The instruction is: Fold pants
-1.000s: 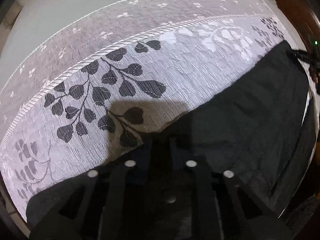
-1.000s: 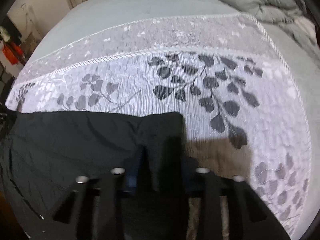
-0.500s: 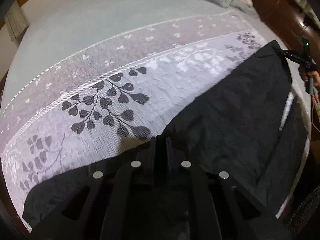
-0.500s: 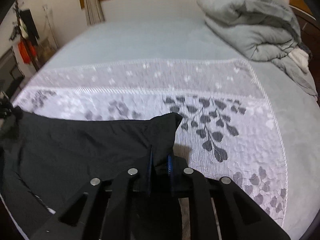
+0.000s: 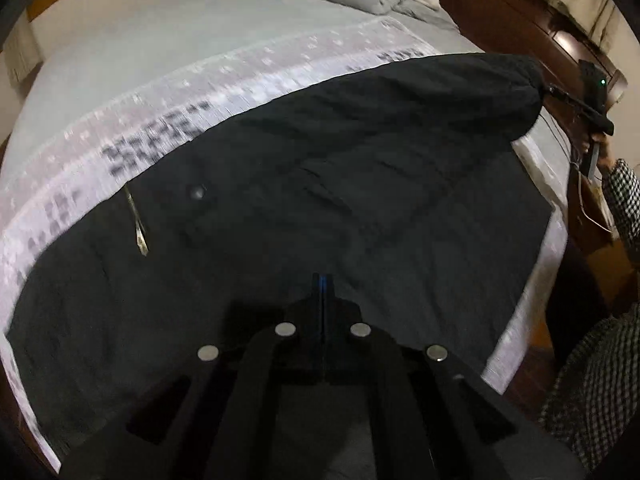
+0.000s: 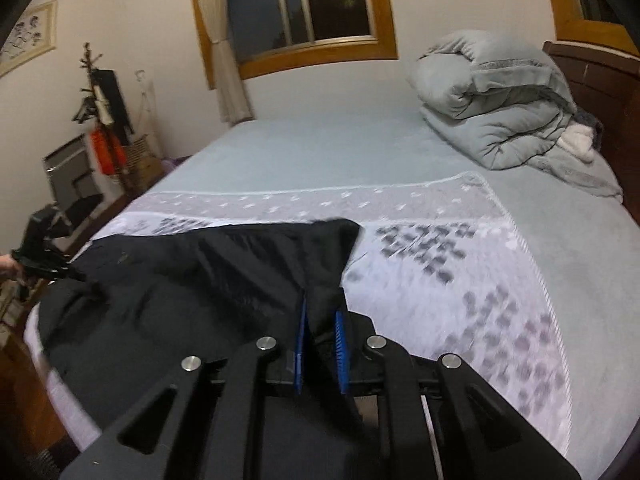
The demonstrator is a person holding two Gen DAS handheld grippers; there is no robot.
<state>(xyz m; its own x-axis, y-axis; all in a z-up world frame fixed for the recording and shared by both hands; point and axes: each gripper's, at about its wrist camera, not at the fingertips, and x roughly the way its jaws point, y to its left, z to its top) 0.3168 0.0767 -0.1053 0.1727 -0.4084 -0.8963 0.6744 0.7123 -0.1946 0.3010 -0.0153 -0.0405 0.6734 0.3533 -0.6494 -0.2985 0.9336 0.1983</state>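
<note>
Black pants (image 5: 320, 184) hang stretched between my two grippers above the bed. My left gripper (image 5: 322, 280) is shut on one end of the pants; its blue pads are pressed together on the cloth. My right gripper (image 6: 320, 316) is shut on the other end (image 6: 224, 280), with a fold of cloth pinched between its blue pads (image 6: 340, 340). In the left wrist view the right gripper (image 5: 576, 100) holds the far corner at the upper right. In the right wrist view the left gripper (image 6: 44, 256) holds the far left corner.
The bed has a white cover with a leaf print (image 6: 460, 264) over a pale grey sheet (image 6: 320, 152). A folded grey duvet (image 6: 492, 96) lies by the dark wooden headboard (image 6: 600, 80). A window (image 6: 304, 4) and a coat stand (image 6: 100, 108) are behind.
Both grippers have risen from the bed surface, lifting the pants off the cover. The cloth now hangs stretched between them and both views tilt up toward the room.
</note>
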